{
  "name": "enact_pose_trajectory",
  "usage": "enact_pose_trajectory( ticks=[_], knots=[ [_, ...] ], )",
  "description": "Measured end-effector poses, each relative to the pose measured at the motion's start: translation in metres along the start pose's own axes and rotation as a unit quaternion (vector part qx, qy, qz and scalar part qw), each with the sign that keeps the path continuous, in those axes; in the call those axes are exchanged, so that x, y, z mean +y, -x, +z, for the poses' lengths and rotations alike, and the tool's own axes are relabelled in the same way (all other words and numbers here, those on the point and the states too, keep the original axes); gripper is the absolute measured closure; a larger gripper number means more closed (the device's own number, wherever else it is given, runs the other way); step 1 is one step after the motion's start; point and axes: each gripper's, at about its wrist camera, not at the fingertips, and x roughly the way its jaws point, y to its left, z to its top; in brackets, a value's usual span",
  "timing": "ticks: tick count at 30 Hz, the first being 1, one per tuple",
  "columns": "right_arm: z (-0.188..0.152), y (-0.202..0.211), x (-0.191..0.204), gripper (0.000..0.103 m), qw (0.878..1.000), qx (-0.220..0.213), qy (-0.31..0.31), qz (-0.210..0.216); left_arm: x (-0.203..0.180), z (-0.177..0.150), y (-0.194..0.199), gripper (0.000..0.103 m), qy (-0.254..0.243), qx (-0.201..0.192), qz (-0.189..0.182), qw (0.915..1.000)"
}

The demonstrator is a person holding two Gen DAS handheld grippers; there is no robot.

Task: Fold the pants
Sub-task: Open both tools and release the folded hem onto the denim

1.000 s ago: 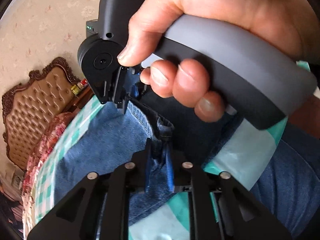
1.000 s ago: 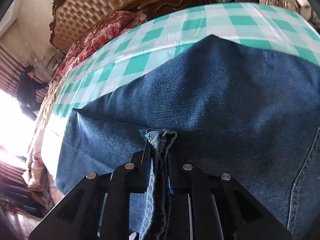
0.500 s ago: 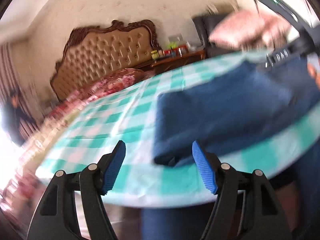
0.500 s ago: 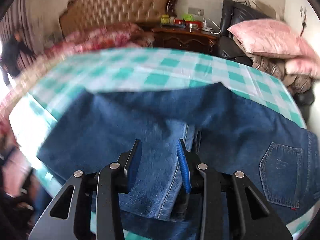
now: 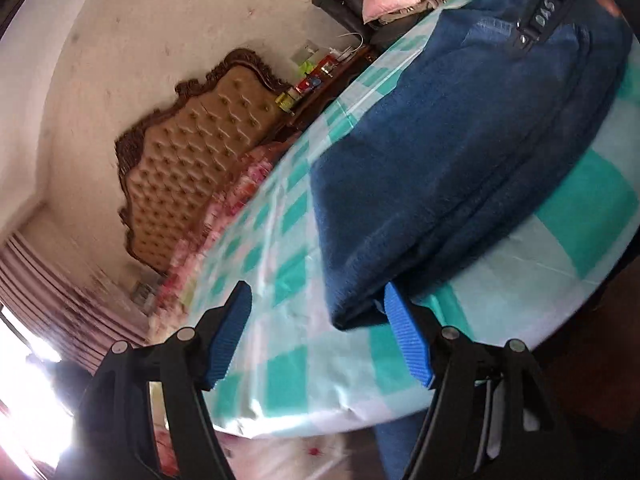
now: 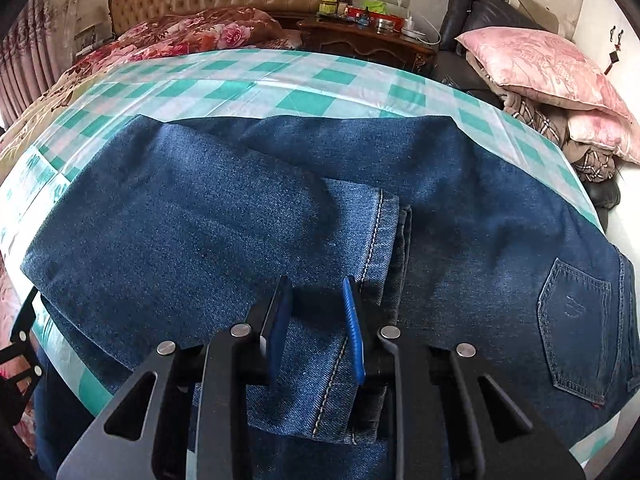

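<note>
A second ago both claws were clenched on the hem of the jeans [image 6: 240,240], carrying it across. That hem now lies on the denim at mid-length, its stitched edge running from the centre of the right view down toward 6 o'clock. The leg half is therefore doubled over the seat half, and the back pocket [image 6: 576,320] shows at 3 o'clock. The jeans rest flat on the checked tabletop [image 6: 280,84].

The left claw [image 5: 316,340] has let go and swung out to the folded end. Its blue pads stand wide, and the fold's corner sits by the pad at 4 o'clock, untouched. The right claw [image 6: 316,328] hovers over the hem with nothing pinched. Its jaws have just been closing, but a gap is left.

I judge one fold done, and a second fold from this end looks the likely next step.

Writing: the letters "DAS" show on the right claw's body at 1 o'clock in the left view. No label on the jeans is legible.
</note>
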Motion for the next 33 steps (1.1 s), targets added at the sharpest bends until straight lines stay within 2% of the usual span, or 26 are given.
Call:
enact_pose_trajectory(
  ticks=[2, 4, 7, 12, 14, 17, 21, 22, 24, 26, 27, 28, 29, 30, 31, 32, 33],
  knots=[
    [0.002, -0.001, -0.001, 0.081, 1.000, 0.000, 0.001, 0.000, -0.001, 0.004, -0.005, 0.034, -0.014, 0.003, 0.000, 0.9999],
    [0.001, 0.000, -0.001, 0.081, 1.000, 0.000, 0.001, 0.001, -0.006, 0.005, -0.008, 0.033, -0.041, -0.001, 0.019, 0.9990],
    [0.002, -0.001, -0.001, 0.081, 1.000, 0.001, 0.004, 0.003, -0.010, -0.007, -0.016, 0.033, -0.079, 0.026, 0.024, 0.9962],
    [0.003, -0.001, -0.002, 0.081, 1.000, 0.002, 0.006, 0.003, -0.016, -0.015, -0.005, 0.033, -0.142, 0.006, 0.055, 0.9884],
    [0.002, -0.001, -0.001, 0.081, 1.000, 0.000, 0.005, 0.000, -0.017, -0.008, -0.003, 0.033, -0.143, -0.007, 0.056, 0.9881],
    [0.002, -0.001, -0.001, 0.081, 1.000, 0.002, 0.006, 0.001, -0.010, -0.016, -0.020, 0.032, -0.138, 0.020, 0.037, 0.9896],
    [0.002, -0.002, -0.003, 0.081, 1.000, 0.002, 0.004, 0.007, -0.012, -0.023, -0.016, 0.031, -0.162, -0.005, 0.045, 0.9857],
    [0.002, -0.002, -0.003, 0.081, 1.000, 0.003, 0.003, 0.007, -0.010, -0.023, -0.016, 0.031, -0.161, -0.009, 0.042, 0.9860],
    [0.002, -0.002, -0.003, 0.081, 1.000, 0.003, 0.003, 0.006, 0.003, -0.022, -0.011, 0.031, -0.124, -0.004, 0.018, 0.9921],
    [0.003, -0.002, -0.004, 0.081, 1.000, 0.003, 0.001, 0.009, 0.024, -0.022, -0.005, 0.029, -0.060, 0.015, -0.028, 0.9977],
    [0.003, -0.002, -0.005, 0.081, 1.000, 0.004, -0.001, 0.011, 0.042, -0.022, 0.000, 0.031, -0.008, 0.021, -0.054, 0.9983],
    [0.003, -0.002, -0.005, 0.081, 1.000, 0.004, -0.002, 0.011, 0.057, -0.021, 0.002, 0.034, 0.041, 0.022, -0.082, 0.9955],
    [0.003, -0.002, -0.004, 0.081, 1.000, 0.004, -0.003, 0.009, 0.076, -0.019, 0.002, 0.039, 0.108, 0.020, -0.122, 0.9864],
    [0.003, -0.002, -0.003, 0.081, 1.000, 0.004, -0.004, 0.006, 0.095, -0.013, -0.003, 0.049, 0.185, 0.012, -0.164, 0.9689],
    [0.003, -0.002, -0.003, 0.081, 1.000, 0.004, -0.005, 0.005, 0.107, -0.007, -0.012, 0.054, 0.245, 0.003, -0.213, 0.9458],
    [0.003, -0.002, -0.003, 0.081, 1.000, 0.005, -0.006, 0.005, 0.109, 0.002, -0.024, 0.061, 0.276, -0.003, -0.251, 0.9277],
    [0.004, -0.002, -0.003, 0.081, 1.000, 0.005, -0.006, 0.006, 0.107, 0.014, -0.032, 0.065, 0.287, -0.007, -0.273, 0.9181]
  ],
)
